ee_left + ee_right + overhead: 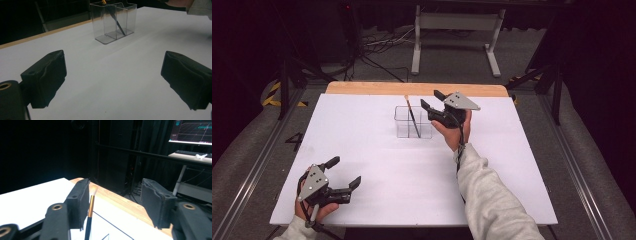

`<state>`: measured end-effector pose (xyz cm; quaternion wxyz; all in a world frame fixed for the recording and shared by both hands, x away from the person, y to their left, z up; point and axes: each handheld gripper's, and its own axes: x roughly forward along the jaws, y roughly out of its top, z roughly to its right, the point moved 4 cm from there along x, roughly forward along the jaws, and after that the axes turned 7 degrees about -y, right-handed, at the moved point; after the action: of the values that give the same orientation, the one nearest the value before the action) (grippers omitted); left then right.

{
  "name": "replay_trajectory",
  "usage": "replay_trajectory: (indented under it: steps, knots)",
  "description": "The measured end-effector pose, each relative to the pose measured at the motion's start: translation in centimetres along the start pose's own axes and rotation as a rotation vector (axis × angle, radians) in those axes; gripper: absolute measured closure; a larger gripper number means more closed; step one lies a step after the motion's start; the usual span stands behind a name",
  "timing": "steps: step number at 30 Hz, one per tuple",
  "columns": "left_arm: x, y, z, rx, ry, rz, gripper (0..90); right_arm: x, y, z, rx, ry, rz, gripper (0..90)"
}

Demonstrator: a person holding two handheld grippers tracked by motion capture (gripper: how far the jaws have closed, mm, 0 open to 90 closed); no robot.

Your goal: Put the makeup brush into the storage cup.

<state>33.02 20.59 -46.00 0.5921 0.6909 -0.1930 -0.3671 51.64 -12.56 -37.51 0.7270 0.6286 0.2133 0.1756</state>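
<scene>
right claw (429, 99): held above the far half of the desk, just right of the container, its two black jaws parted and pointing toward the brush; released, nothing pressed between the pads. no earlier look is at hand to say more than that.
brush seen from the right claw: in the right gripper view the thin makeup brush with black handle, gold ferrule and pale bristle tip (90, 207) rises between the jaws, close against the inner face of the jaw on the left side of that view; whether it touches that jaw i cannot tell; the other jaw is well apart from it.
brush on the desk: in the high view the brush (412, 116) stands tilted inside the clear plastic two-compartment container (402, 127), its tip above the rim; in the left gripper view the black handle (117, 23) slants down to the container floor near the middle divider; which compartment holds its foot i cannot tell.
container: upright on the white desk (377, 165), toward the far middle, near the wooden edge strip.
left claw (346, 172): rests at the near left corner of the desk, jaws spread wide and empty, well apart from the container (113, 21), which lies ahead of it.
person: grey sleeve (492, 200) on the right forearm reaching in from the near edge.
</scene>
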Motion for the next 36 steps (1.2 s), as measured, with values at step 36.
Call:
replay_trajectory:
  steps: [36]
  knots:
    - [0.4, -0.2, 0.3, 0.033, 0.003, -0.042, 6.9, -4.3, 1.1, 1.7, -0.075, -0.137, 0.005, 6.5]
